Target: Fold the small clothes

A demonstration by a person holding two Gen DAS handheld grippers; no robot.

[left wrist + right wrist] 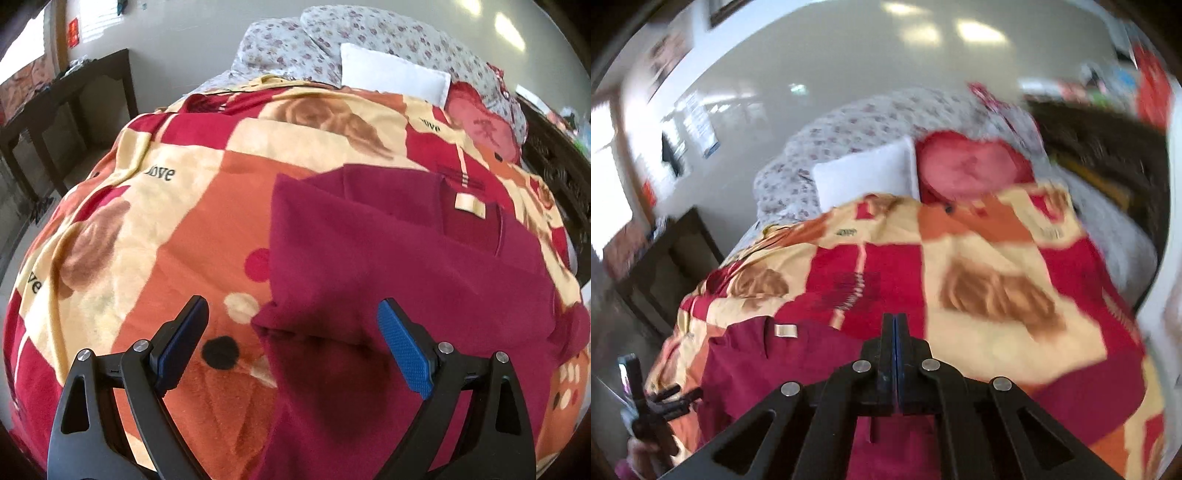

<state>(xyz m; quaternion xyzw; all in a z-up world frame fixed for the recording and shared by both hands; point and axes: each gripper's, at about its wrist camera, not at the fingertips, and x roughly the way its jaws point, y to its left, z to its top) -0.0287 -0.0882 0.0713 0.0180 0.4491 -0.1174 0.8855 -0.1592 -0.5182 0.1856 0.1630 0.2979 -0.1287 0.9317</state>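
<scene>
A maroon shirt (388,251) lay spread on the bed's patterned blanket (155,206), collar and pale neck label (469,205) pointing toward the pillows, and it appeared partly folded already, with a straight doubled edge running down its left side. The left gripper (291,317) hovered just above the near hem with its fingers (404,350) spread wide and nothing between them; the hem's left corner lay between the two blue pads, slightly below them. The right gripper (894,332) was pressed fully together, pads meeting, and no cloth showed between them in the blurred right wrist view, though the fabric directly under it was hidden, so whether it pinched a thin layer could not be judged with certainty. That view also showed the shirt (798,369) below and to the left of the right gripper, with the left gripper's frame at its far left edge. A white pillow (395,72) and a red cushion (484,122) sat well apart at the head of the bed, and a dark side table (70,110) stood off the left side. The step in hand looked like the approach to the bottom hem for a lengthwise fold; the next move would call for lowering the left fingers onto the hem corner, closing on a single doubled layer without catching the blanket, and placing the right gripper at the opposite corner so both lifted evenly toward the collar
</scene>
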